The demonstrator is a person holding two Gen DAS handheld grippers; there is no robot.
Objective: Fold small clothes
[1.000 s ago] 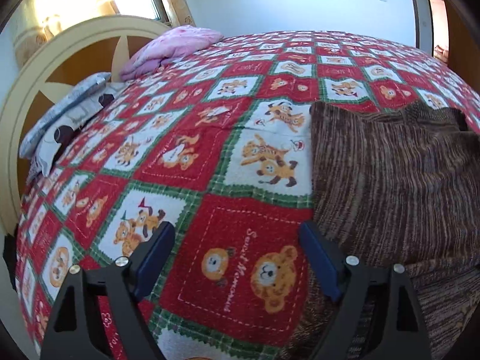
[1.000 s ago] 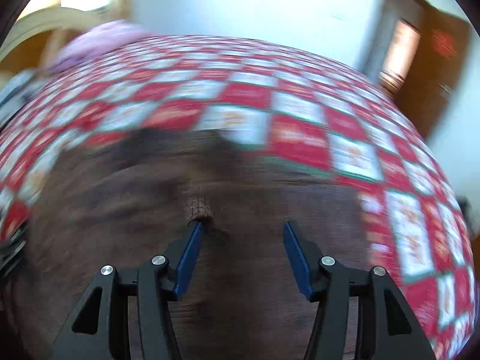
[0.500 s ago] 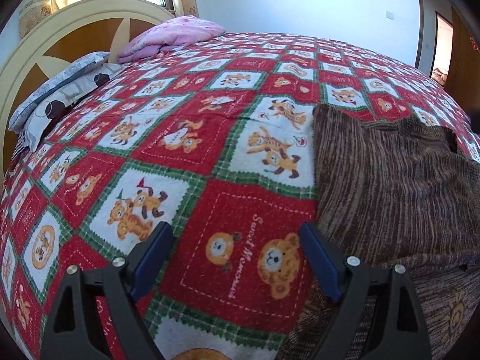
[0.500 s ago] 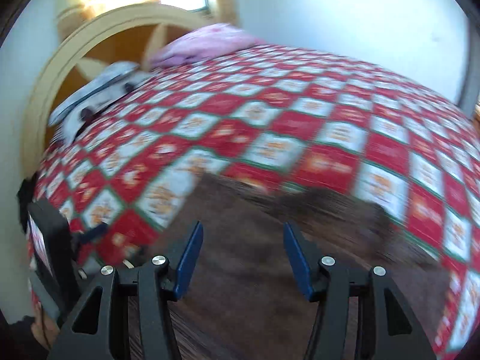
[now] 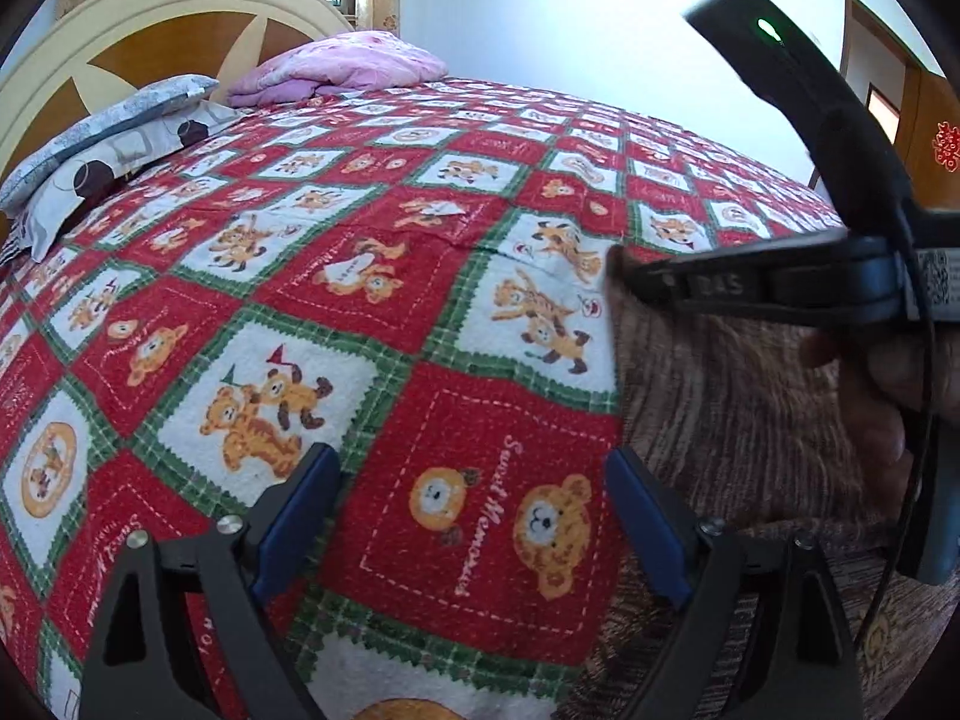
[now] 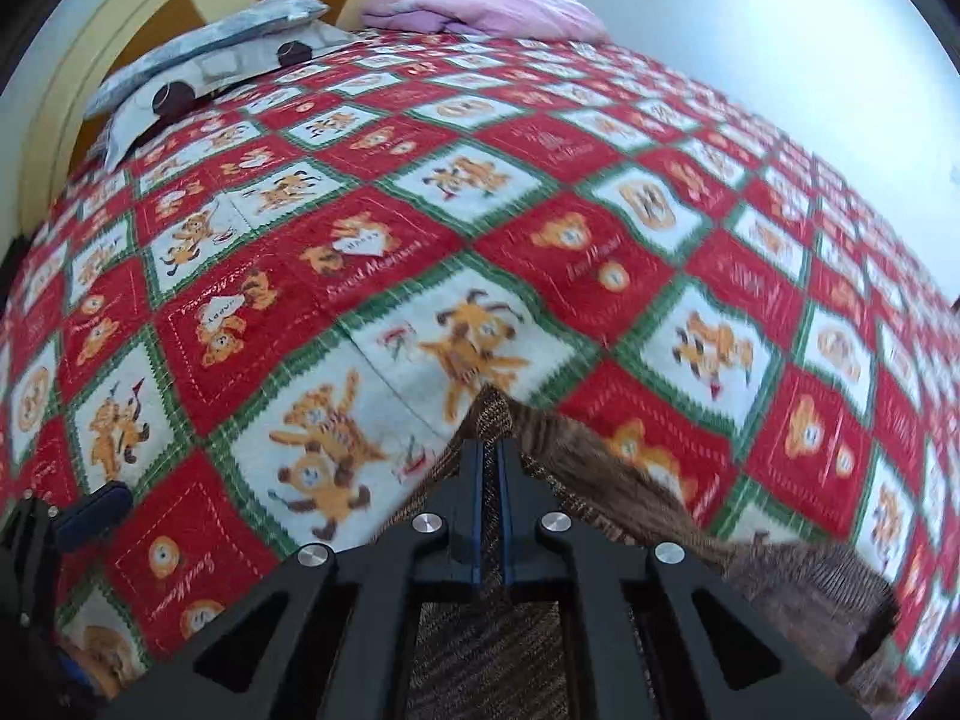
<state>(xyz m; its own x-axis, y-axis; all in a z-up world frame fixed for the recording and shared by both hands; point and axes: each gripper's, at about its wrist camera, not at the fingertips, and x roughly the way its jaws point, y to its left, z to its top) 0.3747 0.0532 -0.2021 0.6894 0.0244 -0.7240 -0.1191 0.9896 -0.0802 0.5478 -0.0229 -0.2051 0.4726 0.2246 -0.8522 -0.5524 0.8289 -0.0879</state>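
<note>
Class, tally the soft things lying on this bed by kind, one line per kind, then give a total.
Brown striped garment: 1
Grey patterned pillow: 1
Pink folded quilt: 1
Red bear-print blanket: 1
Total: 4

One brown garment (image 5: 732, 420), two pillows (image 5: 108, 138), one pink quilt (image 5: 342, 66), two claws (image 5: 474, 516).

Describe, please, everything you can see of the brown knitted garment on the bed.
The brown knitted garment is a soft, ribbed knit in mixed brown stripes. It lies spread on the red bear-patterned bedspread, its straight left edge near the open left gripper, which does not touch it. The right gripper has just closed on its far corner, which rises to a point between the pads.
</note>
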